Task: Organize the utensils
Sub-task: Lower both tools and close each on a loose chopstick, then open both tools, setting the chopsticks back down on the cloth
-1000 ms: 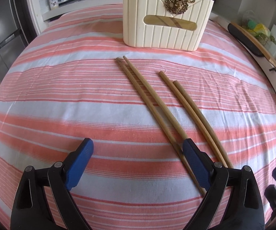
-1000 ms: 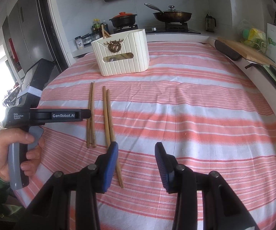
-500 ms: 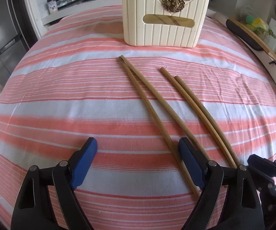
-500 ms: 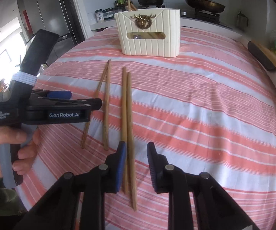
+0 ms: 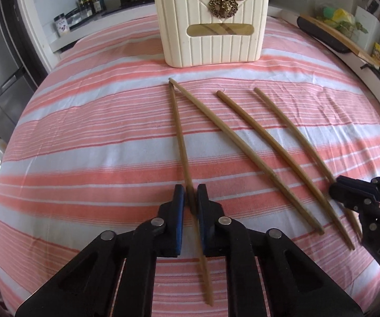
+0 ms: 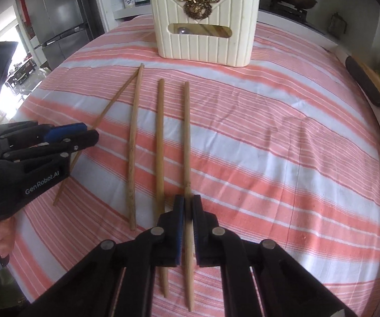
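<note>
Left wrist view: the left gripper (image 5: 189, 200) is clamped on the leftmost chopstick (image 5: 178, 132), pinched near its lower end so the long part points toward 12 o'clock at the cream holder (image 5: 212, 26), presumably for lifting it in. Three further chopsticks (image 5: 245, 153) are left fanned on the striped cloth (image 5: 84, 132) toward 2 o'clock, and the right gripper (image 5: 353, 194) is seen at 3 o'clock, closed on the outermost one. A second ago these jaws were wide with nothing between them; they have just been closing onto the stick.

Right wrist view: the right gripper (image 6: 188, 206) is shut on the rightmost chopstick (image 6: 187, 137), again low on its length. The left gripper (image 6: 65, 138) is seen at 9 o'clock, the holder (image 6: 203, 23) at 12. Earlier, two sticks lay paired here; now they are spread apart.
</note>
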Tool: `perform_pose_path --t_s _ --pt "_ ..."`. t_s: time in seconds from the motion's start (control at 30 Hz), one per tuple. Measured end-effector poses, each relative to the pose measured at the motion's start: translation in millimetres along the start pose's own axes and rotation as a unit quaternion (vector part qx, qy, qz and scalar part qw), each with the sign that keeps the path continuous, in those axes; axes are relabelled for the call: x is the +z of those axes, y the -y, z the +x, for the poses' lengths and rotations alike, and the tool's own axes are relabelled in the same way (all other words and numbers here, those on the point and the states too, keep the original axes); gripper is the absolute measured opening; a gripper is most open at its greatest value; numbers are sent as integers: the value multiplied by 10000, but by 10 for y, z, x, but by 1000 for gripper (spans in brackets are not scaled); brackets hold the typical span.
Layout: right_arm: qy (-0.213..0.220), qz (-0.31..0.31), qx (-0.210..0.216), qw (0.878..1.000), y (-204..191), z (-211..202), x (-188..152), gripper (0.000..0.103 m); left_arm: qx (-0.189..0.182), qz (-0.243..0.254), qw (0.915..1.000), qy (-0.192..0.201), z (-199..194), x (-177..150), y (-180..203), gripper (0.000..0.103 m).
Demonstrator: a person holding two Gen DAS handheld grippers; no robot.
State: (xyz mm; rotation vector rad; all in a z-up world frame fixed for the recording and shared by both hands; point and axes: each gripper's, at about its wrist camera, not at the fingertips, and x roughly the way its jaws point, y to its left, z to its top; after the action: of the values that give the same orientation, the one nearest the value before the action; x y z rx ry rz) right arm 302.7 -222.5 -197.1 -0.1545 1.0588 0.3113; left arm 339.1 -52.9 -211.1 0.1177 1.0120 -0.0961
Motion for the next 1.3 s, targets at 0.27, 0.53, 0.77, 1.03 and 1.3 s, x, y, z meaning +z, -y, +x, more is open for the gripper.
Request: perform_pose_path --t_s 0.27,0.53,0.77,1.03,1.3 --pt "183 1247 -703 9895 384 -354 -579 6 315 -65 9995 30 -177 -322 -424 5" --pt "597 1604 -468 9841 536 -564 -886 48 -141 -676 9975 162 -347 -662 -883 83" --pt "569 1198 -900 9871 426 -463 -860 54 49 -290 9994 180 -298 -732 -785 99" --pt "775 1028 -985 9868 420 -426 -886 63 -20 -393 9991 171 -262 -747 -838 103" --pt "885 995 -1003 9860 427 -423 -912 66 -25 -406 9990 188 -259 -751 -832 103"
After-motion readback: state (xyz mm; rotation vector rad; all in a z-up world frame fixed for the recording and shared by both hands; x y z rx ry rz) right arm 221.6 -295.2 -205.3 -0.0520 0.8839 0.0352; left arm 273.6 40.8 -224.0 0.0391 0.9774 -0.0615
